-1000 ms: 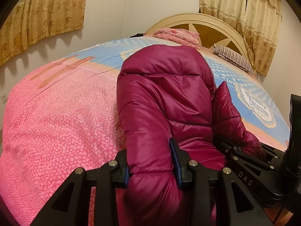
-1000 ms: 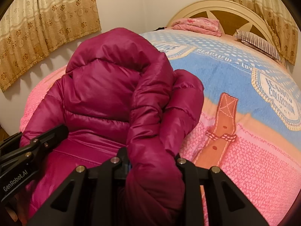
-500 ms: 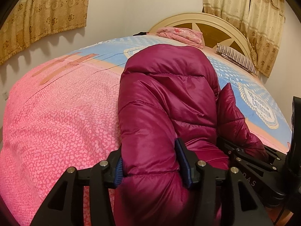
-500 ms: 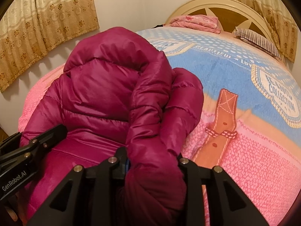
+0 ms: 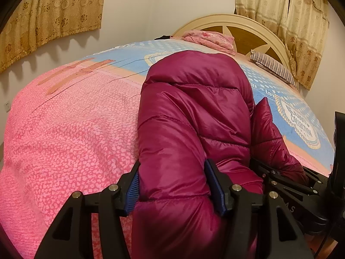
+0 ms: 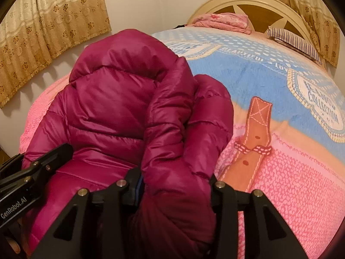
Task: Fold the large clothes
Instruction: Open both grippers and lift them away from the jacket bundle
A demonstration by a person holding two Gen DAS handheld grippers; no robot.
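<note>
You had each hand-held gripper, left (image 5: 172, 185) and right (image 6: 175, 183), clamped on the shiny magenta quilted puffer jacket (image 5: 194, 112) lying on the pink bed (image 5: 64, 140); it looked light, puffy, slippery, best gripped at thick edges.

Each black gripper (image 5: 175, 188) (image 6: 175, 183) has silver screws, blue ribbed pads (image 5: 132, 192), and seemingly "GenRobot.AI" lettering.

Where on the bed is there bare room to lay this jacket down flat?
Bare bedspread lies left of the jacket toward the curtained wall, and right of it around the strap print. The headboard end is crowded: pink bundle and striped pillow.
</note>
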